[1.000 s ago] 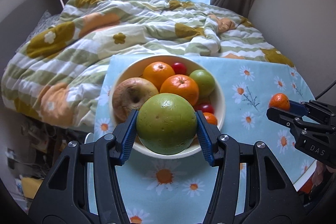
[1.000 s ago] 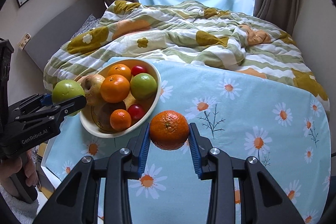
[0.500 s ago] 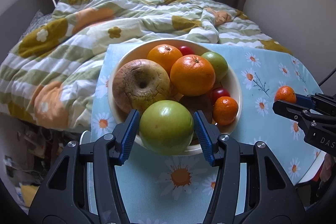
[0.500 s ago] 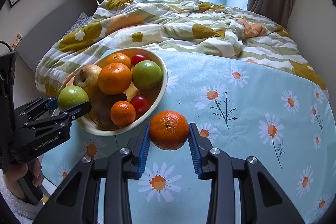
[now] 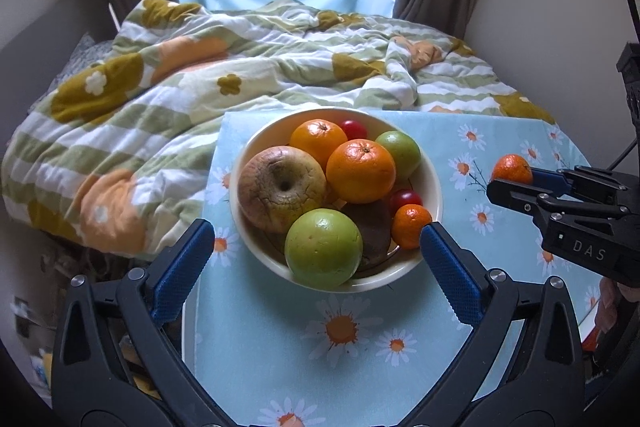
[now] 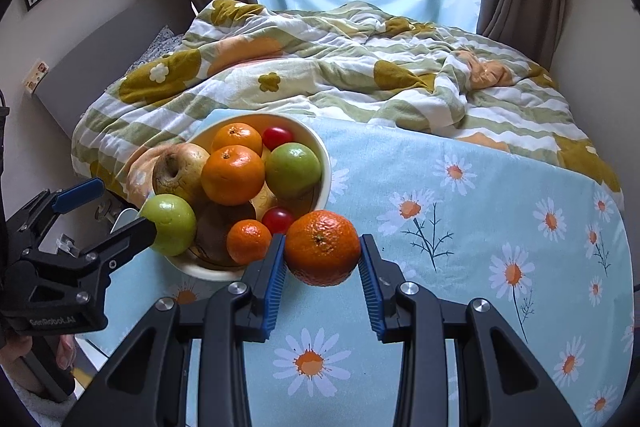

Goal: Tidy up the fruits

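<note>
My left gripper (image 5: 316,251) stands with its jaws spread wide, one on each side of the green apple (image 5: 323,247), which rests at the near rim of the bowl (image 5: 434,183); neither blue pad touches the fruit. My right gripper (image 6: 322,259) is clamped on the orange (image 6: 322,247), held just beside the bowl's right edge, above the daisy tablecloth (image 6: 480,227).

Risk 1: the green apple sits high on the near rim, partly overhanging it. I judge that a brush from either pad on withdrawal could roll it out onto the cloth.

Risk 2: the bowl is nearly full. The wrinkled apple (image 5: 282,187), two large oranges, a second green apple, a small mandarin (image 5: 411,225) and two red fruits fill it. I judge that the orange, set on this heap, may find no stable seat and could dislodge the mandarin.

Risk 3: both grippers work close to the same rim, so a collision is possible.

Pose: the left gripper points forward and slightly down at the bowl's near edge, fingers level. The right gripper approaches from the right, fingers level, the orange centred between the pads.
</note>
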The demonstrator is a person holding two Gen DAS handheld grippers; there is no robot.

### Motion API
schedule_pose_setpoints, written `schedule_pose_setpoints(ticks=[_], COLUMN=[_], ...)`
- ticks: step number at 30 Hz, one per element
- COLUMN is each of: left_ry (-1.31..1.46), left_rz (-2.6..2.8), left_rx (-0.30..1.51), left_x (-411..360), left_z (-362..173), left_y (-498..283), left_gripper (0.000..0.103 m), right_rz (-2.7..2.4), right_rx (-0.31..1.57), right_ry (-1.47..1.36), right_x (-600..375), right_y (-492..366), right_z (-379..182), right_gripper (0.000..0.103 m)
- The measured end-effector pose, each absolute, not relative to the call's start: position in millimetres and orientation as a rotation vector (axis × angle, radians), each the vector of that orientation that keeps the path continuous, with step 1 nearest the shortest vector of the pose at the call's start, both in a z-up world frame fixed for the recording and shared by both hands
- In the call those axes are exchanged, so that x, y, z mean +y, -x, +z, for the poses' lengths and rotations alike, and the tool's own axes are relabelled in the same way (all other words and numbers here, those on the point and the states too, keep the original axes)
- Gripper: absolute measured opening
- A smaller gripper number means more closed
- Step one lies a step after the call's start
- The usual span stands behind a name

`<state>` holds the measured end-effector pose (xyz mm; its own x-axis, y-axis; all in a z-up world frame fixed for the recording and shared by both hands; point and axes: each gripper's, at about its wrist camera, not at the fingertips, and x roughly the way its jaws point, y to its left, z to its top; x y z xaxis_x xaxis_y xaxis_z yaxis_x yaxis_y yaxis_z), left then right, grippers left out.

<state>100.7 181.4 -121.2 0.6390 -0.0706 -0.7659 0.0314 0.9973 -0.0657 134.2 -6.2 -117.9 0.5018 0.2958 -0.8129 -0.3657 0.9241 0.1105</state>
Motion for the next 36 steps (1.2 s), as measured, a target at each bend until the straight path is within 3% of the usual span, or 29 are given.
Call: schedule_pose_setpoints(ticks=[26,28,30,32,36], left_ry=[0.019,0.018,0.018,0.026,0.026], left_rz=[0.009,0.006,0.006,0.006,0.017], left_rx=[0.953,0.952,0.954,0.956,0.944], left_x=[196,195,194,192,187], left_z=[-135,-137,-138,-136,-126], left_y=[-87,-87,-85,-82,-76], left_gripper=[0.103,0.103,0.103,0.103,0.103], right_rz=[0.508,0.509,0.499,0.498,0.500], right_rx=[0.996,0.985,0.965,0.948,0.925], right_ry=[0.154,0.137,0.131,0.121,0.120], right_x=[40,38,36,33,28], right_y=[-172,-171,-169,-165,-157], right_z=[-149,-148,-145,-142,-134], right_gripper=[0.034,0.048,0.077,0.086,0.087])
